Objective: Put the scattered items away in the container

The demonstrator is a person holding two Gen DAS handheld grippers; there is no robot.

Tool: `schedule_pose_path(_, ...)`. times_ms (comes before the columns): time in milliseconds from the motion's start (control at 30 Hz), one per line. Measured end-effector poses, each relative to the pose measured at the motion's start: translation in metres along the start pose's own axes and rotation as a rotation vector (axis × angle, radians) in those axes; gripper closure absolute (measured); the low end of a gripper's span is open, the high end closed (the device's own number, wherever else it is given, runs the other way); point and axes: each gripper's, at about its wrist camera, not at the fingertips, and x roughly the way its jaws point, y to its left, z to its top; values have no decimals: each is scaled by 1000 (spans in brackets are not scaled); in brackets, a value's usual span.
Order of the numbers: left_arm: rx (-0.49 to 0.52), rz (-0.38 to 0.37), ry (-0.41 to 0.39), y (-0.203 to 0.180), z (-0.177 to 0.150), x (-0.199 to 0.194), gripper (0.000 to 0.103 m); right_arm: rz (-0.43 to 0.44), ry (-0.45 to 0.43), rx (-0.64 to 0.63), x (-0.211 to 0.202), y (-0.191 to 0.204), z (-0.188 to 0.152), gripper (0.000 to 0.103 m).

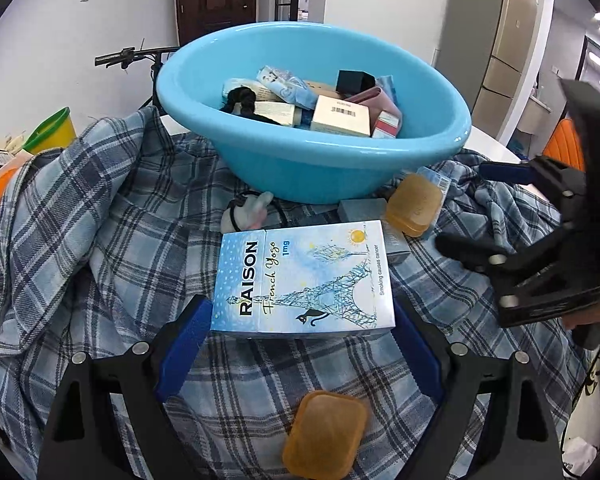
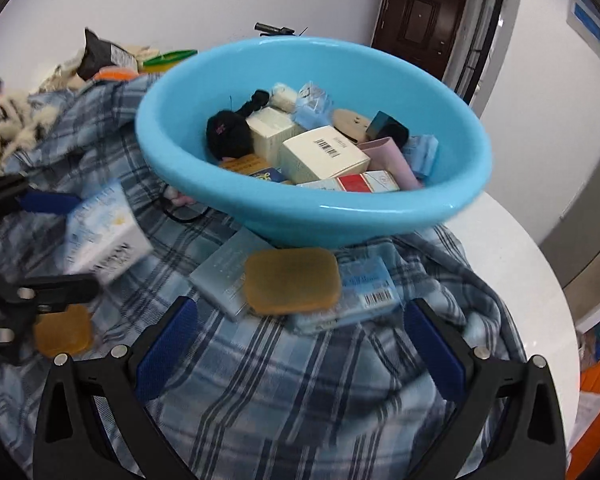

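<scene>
Left gripper [image 1: 300, 320]: we see its jaws spread wide around a light blue cigarette box [image 1: 302, 278] printed with a tower. The blue pads [image 1: 184, 346] stand at the box's two near corners; we cannot tell whether they press on it. The box's far end points toward the blue basin [image 1: 312, 152].

Right gripper [image 2: 300, 344]: we see its jaws wide, nothing between them but plaid cloth [image 2: 284, 384]. Just ahead lies an amber soap-like bar [image 2: 292, 280], resting across a grey box [image 2: 224, 272] and a pale blue packet [image 2: 360, 292] with a barcode, all against the basin's foot.

A second amber bar [image 1: 324, 436] lies on the cloth beneath the left gripper. A black cord with a pale charm [image 1: 252, 210] lies beside the basin. Basin already holds assorted boxes, a pink pouch [image 2: 392, 160], and a black pompom [image 2: 228, 132].
</scene>
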Motion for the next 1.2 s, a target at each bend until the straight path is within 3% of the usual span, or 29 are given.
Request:
schedule_pose_path(367, 12, 35, -8, 14, 7, -6, 12, 8, 25, 39, 28, -11, 2, 2)
schedule_pose_path(433, 14, 33, -5, 13, 6, -4, 12, 7, 30, 34, 30, -11, 1, 18)
schedule_pose_path(467, 16, 29, -1, 12, 6, -4, 12, 9, 39, 31, 32, -10, 1, 34)
schedule_pose_path(500, 17, 23, 4, 10, 6, -3, 12, 3, 47, 26, 33, -9, 0, 43)
schedule_pose_path(900, 20, -4, 26, -1, -1, 1, 12, 26, 16, 3, -22, -5, -38, 43)
schedule_pose_path(1067, 9, -10, 23, -4, -4, -4, 12, 67, -63, 113, -58, -7, -56, 43)
schedule_pose_path(1200, 14, -6, 15, -9, -2, -15, 12, 45, -139, 155, -83, -6, -58, 43)
